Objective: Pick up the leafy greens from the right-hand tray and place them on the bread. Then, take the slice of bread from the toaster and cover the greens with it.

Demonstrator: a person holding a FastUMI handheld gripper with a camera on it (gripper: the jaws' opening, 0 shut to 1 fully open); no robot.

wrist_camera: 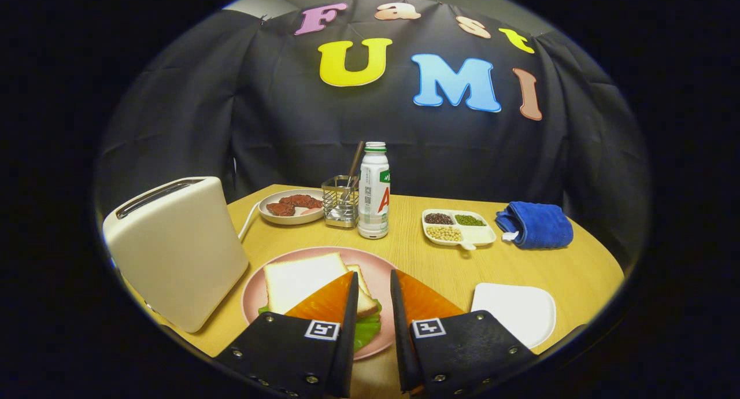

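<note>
On the pink plate (pixel 378 261) a white bread slice (pixel 298 280) lies on top of leafy greens (pixel 367 331), whose green edge pokes out beneath it. A second slice (pixel 365 299) shows under the greens. My gripper (pixel 373 274) hovers over the near side of the plate, open by a narrow gap with nothing between its fingers; the left finger hides part of the stacked bread. The cream toaster (pixel 179 248) stands left of the plate, and no bread sticks out of its slot. To the right of the fingers lies a bare white tray (pixel 514 309).
Behind the plate stand a bowl of reddish meat (pixel 292 206), a wire utensil holder (pixel 340 202) and a white bottle (pixel 374 191). A divided dish of beans (pixel 458 228) and a folded blue cloth (pixel 535 224) sit at the back right of the wooden table (pixel 578 272).
</note>
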